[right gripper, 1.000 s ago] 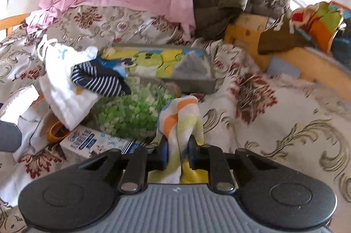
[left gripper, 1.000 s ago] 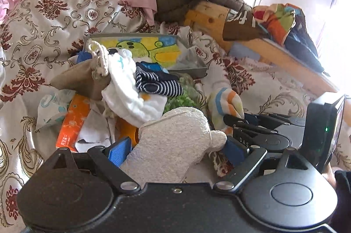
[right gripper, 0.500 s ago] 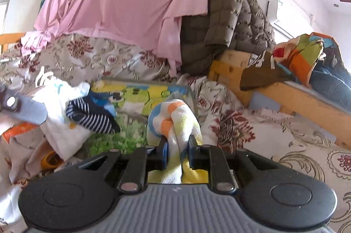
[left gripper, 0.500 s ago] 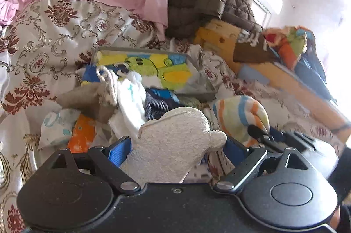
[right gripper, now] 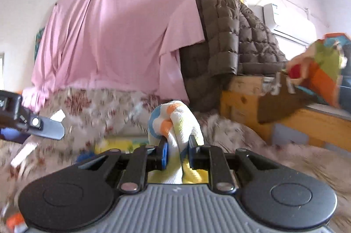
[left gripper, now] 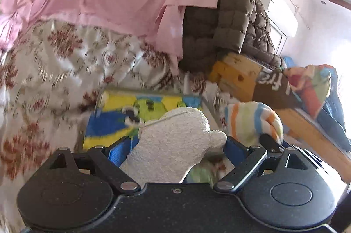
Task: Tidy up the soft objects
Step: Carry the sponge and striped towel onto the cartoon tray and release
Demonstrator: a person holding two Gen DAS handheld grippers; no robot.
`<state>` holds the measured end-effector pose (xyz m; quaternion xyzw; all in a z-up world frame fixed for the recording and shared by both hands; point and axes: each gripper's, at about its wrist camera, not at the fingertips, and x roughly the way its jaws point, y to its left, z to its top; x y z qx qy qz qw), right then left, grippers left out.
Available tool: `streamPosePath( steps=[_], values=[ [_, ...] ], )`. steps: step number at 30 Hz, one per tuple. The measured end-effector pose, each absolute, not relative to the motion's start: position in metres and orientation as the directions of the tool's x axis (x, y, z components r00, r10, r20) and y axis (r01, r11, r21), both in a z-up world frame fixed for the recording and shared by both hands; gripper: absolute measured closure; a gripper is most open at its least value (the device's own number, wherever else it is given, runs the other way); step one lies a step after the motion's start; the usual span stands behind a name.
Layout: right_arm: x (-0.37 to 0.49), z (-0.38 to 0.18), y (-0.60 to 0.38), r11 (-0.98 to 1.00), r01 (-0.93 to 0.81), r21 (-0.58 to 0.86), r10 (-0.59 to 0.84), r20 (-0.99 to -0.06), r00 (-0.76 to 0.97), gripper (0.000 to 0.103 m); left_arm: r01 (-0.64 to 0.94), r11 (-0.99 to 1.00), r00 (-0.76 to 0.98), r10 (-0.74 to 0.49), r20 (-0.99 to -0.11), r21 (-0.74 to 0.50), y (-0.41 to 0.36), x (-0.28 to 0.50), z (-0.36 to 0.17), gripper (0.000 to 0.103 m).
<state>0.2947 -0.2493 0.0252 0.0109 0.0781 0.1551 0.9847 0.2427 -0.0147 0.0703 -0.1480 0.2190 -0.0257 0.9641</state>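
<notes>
1. Two hand-held grippers each carry a soft thing above the bed. The left hand-held gripper [left gripper: 173,145] has its jaws spread wide, and its blue pads [left gripper: 119,150] press on both sides of a cream terry mitt [left gripper: 175,140] that sticks up between them.
2. The right hand-held gripper [right gripper: 177,151] has its jaws drawn nearly together, clamped on a striped towel [right gripper: 175,121] whose bunched top, banded in orange, blue and green, bulges above the pads.
3. In the left wrist view the striped towel [left gripper: 252,123] sits just to the right of the mitt, with the dark fingers of the right hand-held gripper [left gripper: 268,143] below it.
4. Beyond the mitt lies a shallow box [left gripper: 122,114] with a yellow, green and blue cartoon lining, resting on the floral bedspread [left gripper: 54,70].
5. Behind that hangs a pink sheet [right gripper: 114,40], with a brown quilted jacket [right gripper: 237,42] draped to its right.
6. To the right runs a wooden bed frame [right gripper: 241,97] with colourful clothing [right gripper: 322,66] lying on it; an air conditioner [right gripper: 287,22] is on the wall above.
</notes>
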Motion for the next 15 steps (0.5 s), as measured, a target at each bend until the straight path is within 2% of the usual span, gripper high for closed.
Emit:
streamPosePath(
  steps=[4, 7, 15],
  values=[
    [0.35, 0.018, -0.252, 0.919, -0.366, 0.147, 0.388, -0.171, 0.906, 0.083, -0.013, 0.966, 0.902, -0.101, -0.42, -0.259, -0.02, 0.293, 0.078, 0.012],
    [0.375, 0.009, -0.253, 0.909, -0.391, 0.147, 0.414, -0.192, 0.89, 0.083, -0.007, 0.975, 0.906, -0.088, -0.414, -0.221, -0.024, 0.333, 0.072, 0.012],
    [0.424, -0.007, -0.267, 0.904, -0.376, 0.206, 0.421, -0.261, 0.869, 0.083, -0.097, 0.945, 0.878, -0.066, -0.474, -0.313, -0.022, 0.422, 0.029, 0.012]
  ],
)
